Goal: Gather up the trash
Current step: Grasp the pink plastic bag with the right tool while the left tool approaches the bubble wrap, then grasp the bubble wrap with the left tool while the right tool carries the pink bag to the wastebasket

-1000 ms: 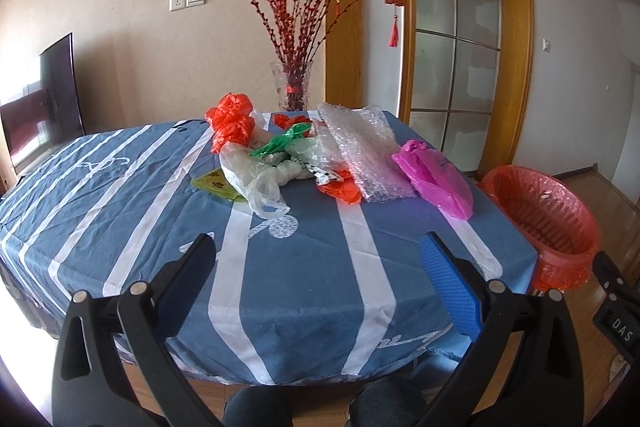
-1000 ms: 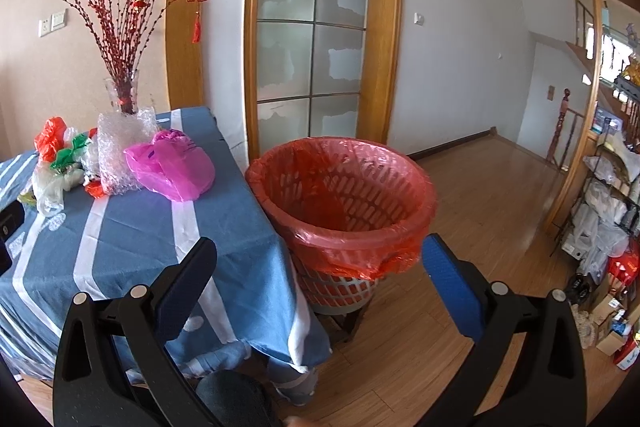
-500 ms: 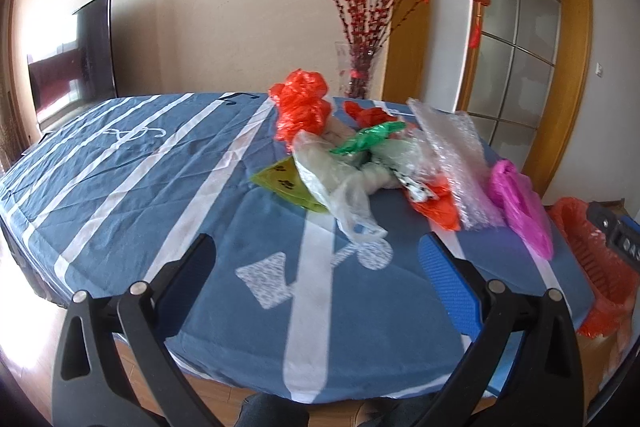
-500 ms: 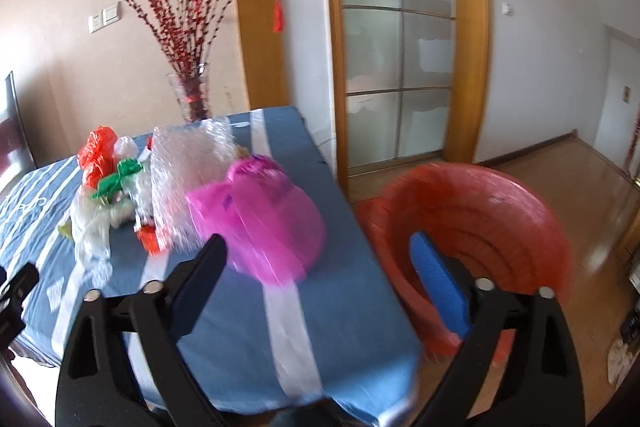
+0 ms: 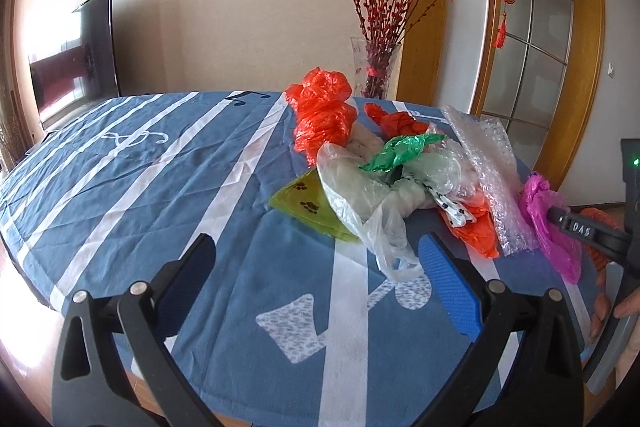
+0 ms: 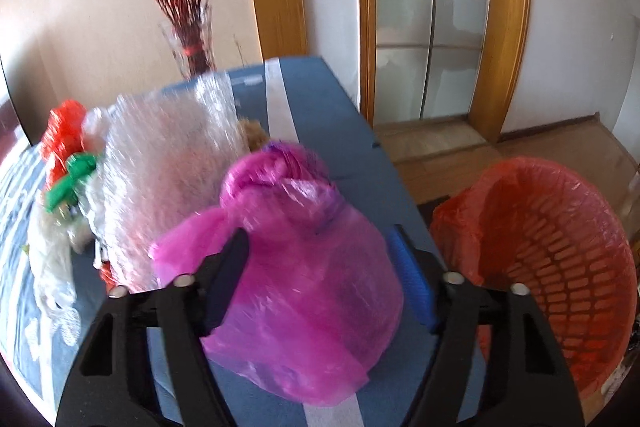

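A pile of plastic trash lies on the blue striped tablecloth [image 5: 140, 187]: an orange bag [image 5: 324, 111], a clear bag [image 5: 360, 195], a green scrap [image 5: 400, 153], a yellow wrapper [image 5: 308, 205], bubble wrap [image 5: 488, 163] and a magenta bag [image 6: 304, 259]. My left gripper [image 5: 320, 279] is open and empty, low over the table in front of the clear bag. My right gripper [image 6: 320, 287] is open, its jaws on either side of the magenta bag; it also shows in the left wrist view [image 5: 588, 231]. An orange-lined basket [image 6: 560, 255] stands on the floor to the right of the table.
A glass vase [image 5: 374, 67] of red branches stands at the table's far edge behind the pile. A dark screen [image 5: 76, 55] stands at the far left. A wooden-framed glass door [image 6: 432, 15] is behind the basket, with bare wood floor [image 6: 460, 155] between.
Both grippers have moved forward toward the table. The right gripper has swung left from the basket and closed in on the magenta bag, which now fills the space between its jaws.
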